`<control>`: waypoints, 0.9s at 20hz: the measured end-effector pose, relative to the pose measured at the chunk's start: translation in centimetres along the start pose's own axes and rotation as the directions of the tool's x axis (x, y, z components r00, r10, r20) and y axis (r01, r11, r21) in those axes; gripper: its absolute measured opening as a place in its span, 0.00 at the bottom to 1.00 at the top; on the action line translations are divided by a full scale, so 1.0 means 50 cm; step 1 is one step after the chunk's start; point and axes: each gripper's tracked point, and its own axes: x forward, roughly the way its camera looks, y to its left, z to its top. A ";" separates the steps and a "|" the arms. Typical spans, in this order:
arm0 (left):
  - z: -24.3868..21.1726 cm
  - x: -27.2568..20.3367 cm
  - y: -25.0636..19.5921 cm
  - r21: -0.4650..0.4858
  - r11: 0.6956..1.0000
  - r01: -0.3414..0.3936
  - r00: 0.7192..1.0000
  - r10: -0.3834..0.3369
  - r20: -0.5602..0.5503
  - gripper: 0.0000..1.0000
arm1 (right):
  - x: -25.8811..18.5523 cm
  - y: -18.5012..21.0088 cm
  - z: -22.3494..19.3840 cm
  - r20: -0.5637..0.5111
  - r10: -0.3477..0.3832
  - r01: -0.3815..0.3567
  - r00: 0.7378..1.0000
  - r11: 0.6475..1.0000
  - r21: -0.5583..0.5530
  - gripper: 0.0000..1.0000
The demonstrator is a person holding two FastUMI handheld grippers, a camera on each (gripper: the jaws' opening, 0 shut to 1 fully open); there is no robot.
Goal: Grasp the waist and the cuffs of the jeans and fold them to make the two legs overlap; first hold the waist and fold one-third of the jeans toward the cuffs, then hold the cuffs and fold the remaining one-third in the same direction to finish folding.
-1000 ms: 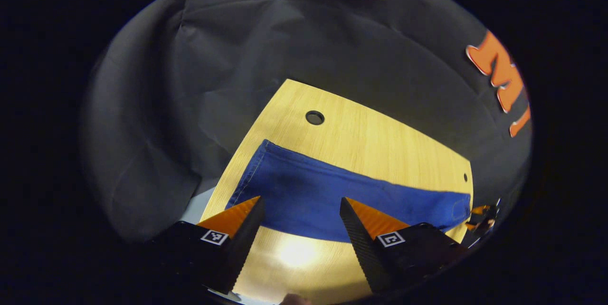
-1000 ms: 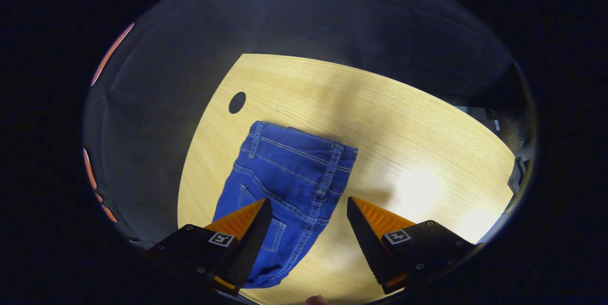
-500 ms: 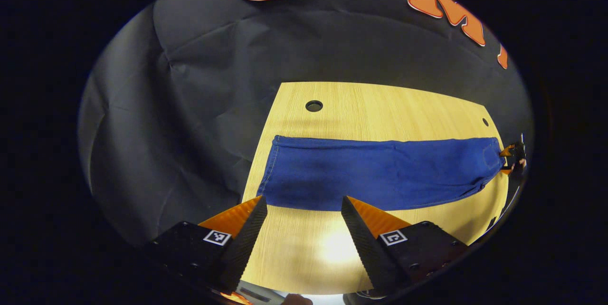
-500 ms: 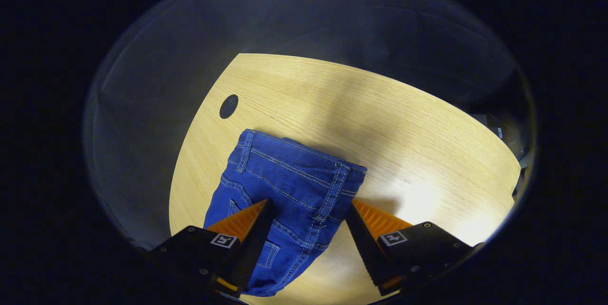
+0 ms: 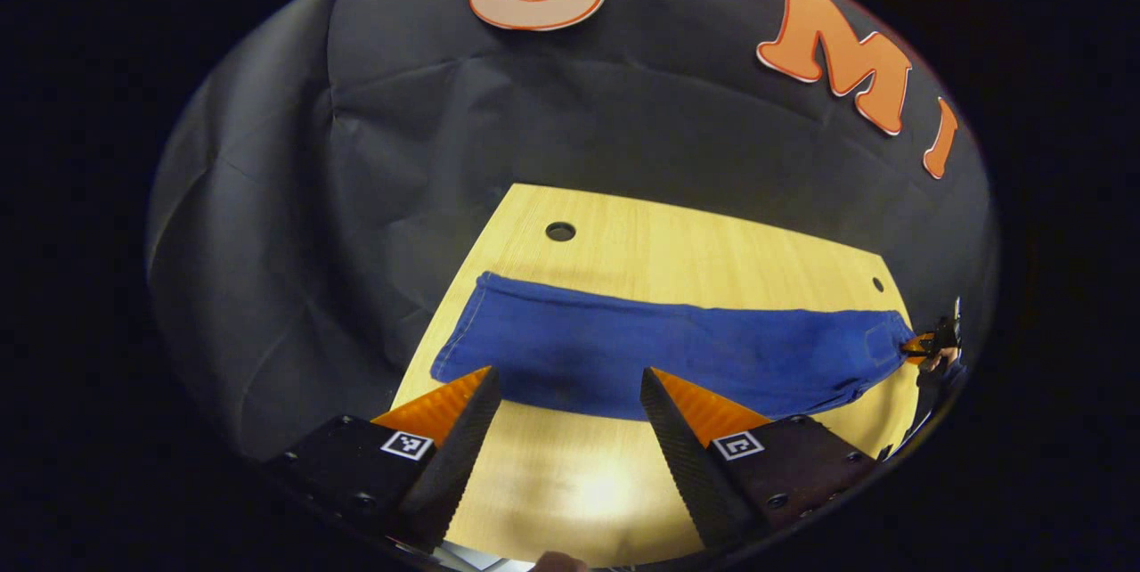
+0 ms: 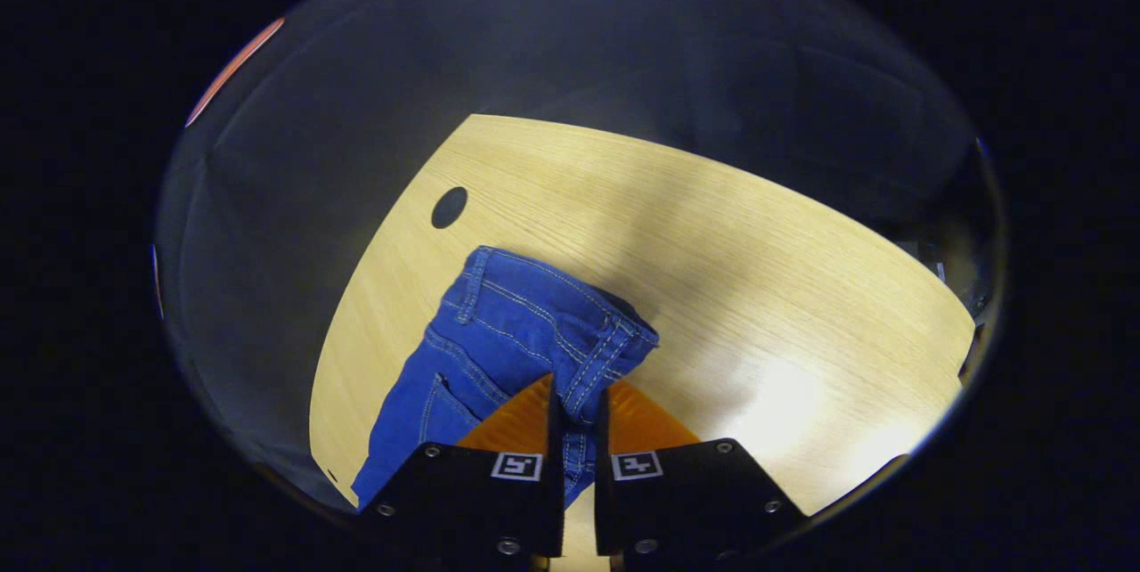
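Blue jeans [image 5: 677, 349] lie stretched across the wooden table [image 5: 712, 251] in the left gripper view, cuff end [image 5: 465, 336] at the left. My left gripper [image 5: 565, 376] is open, its fingertips at the near edge of the legs close to the cuffs, nothing between them. At the far right of that view, the right gripper [image 5: 931, 347] sits at the waist end. In the right gripper view, my right gripper [image 6: 577, 387] is shut on the waistband [image 6: 583, 349] of the jeans [image 6: 481, 349], and the denim bunches up around the fingers.
The table [image 6: 712, 269] has a round cable hole [image 5: 560, 231] beyond the cuffs and a smaller hole [image 5: 878, 284] at the far right. Another hole [image 6: 449, 207] lies beyond the waist. Black cloth walls close in behind the table edges.
My right gripper went from open around the waistband to shut on it, and the waist denim puckered. My left gripper stayed open and shifted slightly near the cuffs.
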 end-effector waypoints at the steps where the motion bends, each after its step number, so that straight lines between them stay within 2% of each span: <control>1: 0.007 0.001 -0.003 0.001 1.000 -0.003 1.000 0.003 0.031 0.98 | -0.015 0.009 0.005 0.021 0.010 -0.010 1.000 1.000 -0.010 0.14; 5: 0.074 -0.020 -0.021 0.038 0.999 -0.032 0.984 0.025 0.176 0.98 | -0.100 0.051 0.009 0.077 0.063 -0.057 0.995 0.996 -0.070 0.14; 9: 0.072 -0.028 -0.024 0.040 0.999 -0.021 0.983 0.013 0.181 0.98 | -0.190 0.140 0.010 0.132 0.138 -0.113 0.982 0.977 -0.178 0.14; 12: 0.069 -0.026 -0.007 0.017 1.000 -0.023 0.982 0.020 0.188 0.98 | -0.250 0.220 -0.012 0.137 0.198 -0.154 0.971 0.947 -0.283 0.14; 14: 0.074 -0.032 0.004 0.004 0.999 -0.034 0.978 0.032 0.205 0.98 | -0.279 0.261 -0.004 0.133 0.260 -0.207 0.956 0.925 -0.320 0.14; 16: 0.084 -0.040 0.022 -0.011 0.999 -0.046 0.968 0.048 0.245 0.98 | -0.327 0.283 -0.004 0.138 0.305 -0.234 0.942 0.895 -0.379 0.14; 18: 0.104 -0.047 0.041 -0.006 0.998 -0.063 0.950 0.062 0.307 0.98 | -0.343 0.334 -0.048 0.124 0.334 -0.252 0.934 0.866 -0.432 0.14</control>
